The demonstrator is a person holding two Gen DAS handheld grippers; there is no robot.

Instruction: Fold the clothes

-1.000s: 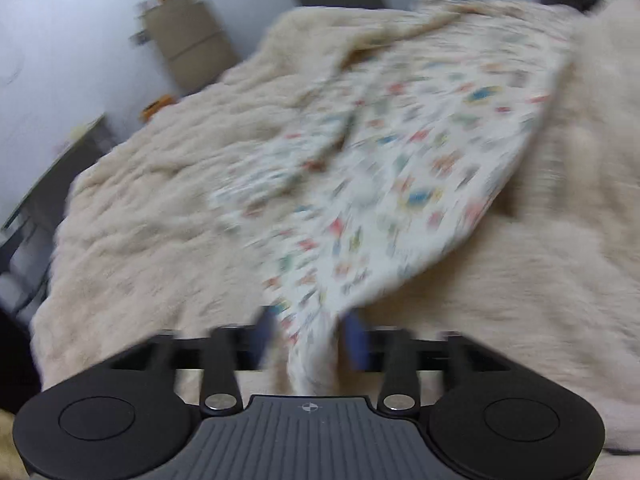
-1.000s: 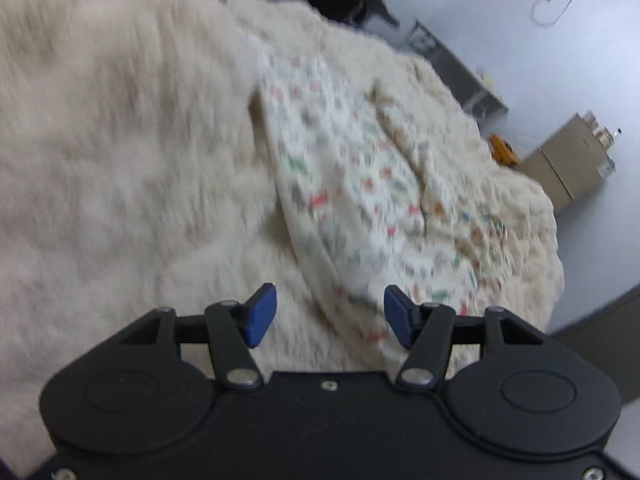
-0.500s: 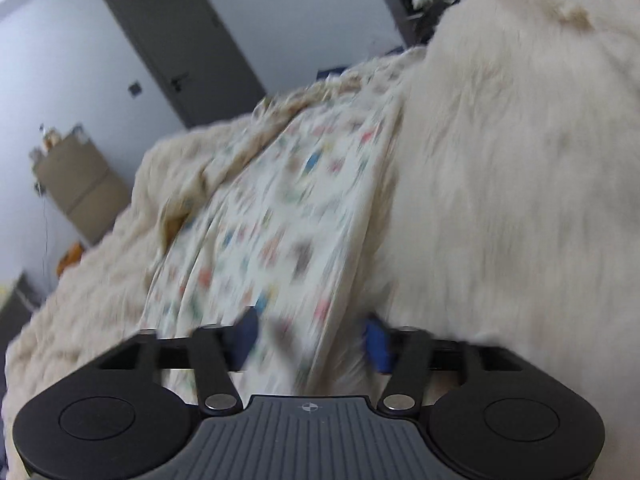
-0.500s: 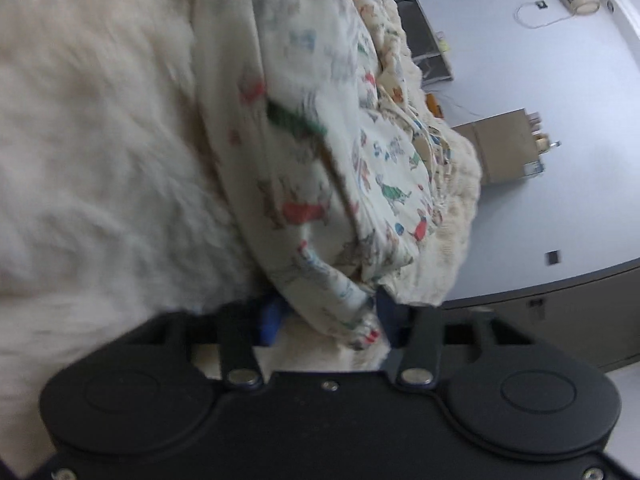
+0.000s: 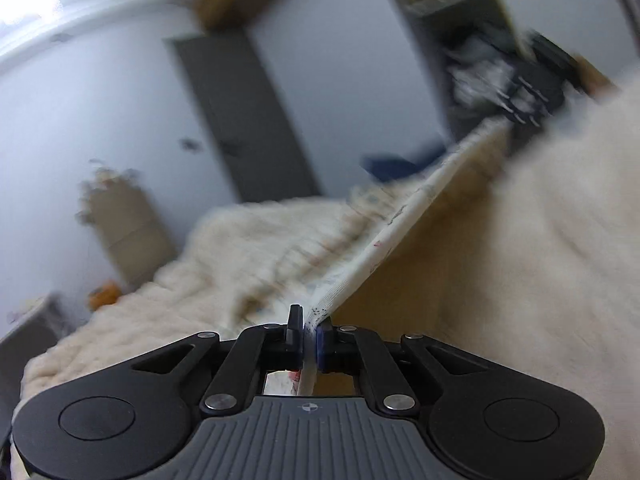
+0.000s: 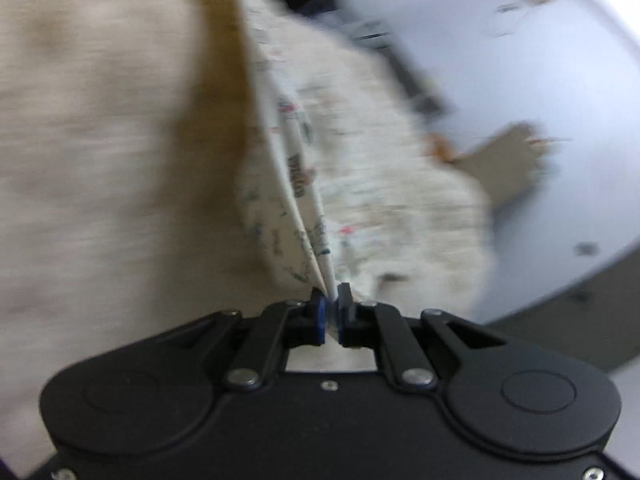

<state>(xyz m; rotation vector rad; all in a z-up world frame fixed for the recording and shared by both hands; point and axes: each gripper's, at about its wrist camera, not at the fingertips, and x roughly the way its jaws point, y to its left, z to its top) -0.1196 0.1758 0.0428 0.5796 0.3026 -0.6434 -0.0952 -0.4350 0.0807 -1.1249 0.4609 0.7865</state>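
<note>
Left gripper (image 5: 308,330): clamped on the edge of the white cotton garment printed with small coloured figures (image 5: 404,216), jaws easing apart slightly with the fabric between the pads. Garment edge stretched taut, running up and to the right from this gripper, lifted off the shaggy cream blanket covering the bed (image 5: 240,248); lower part of the garment trailing on that blanket. Risk here: with the jaws opening, possible slip of the thin hem out of the pads under tension, dropping one corner and spoiling the fold line. Beyond the bed: grey door (image 5: 244,120), tan cardboard box (image 5: 128,220); heavy motion blur, fine detail not readable. Right gripper (image 6: 330,314): closed tight on two layers of the same printed garment (image 6: 298,168), layers fanning upward from the pads. Risk here: uneven pull between the two hands, skewing the cloth so the edges no longer align. Further risk: snagging or dragging of the hanging part on the long pile of the blanket (image 6: 100,120), bunching the cloth under the fold. Remedy, as a judgement only: firm grip on both sides, equal tension, full lift before laying over.
</note>
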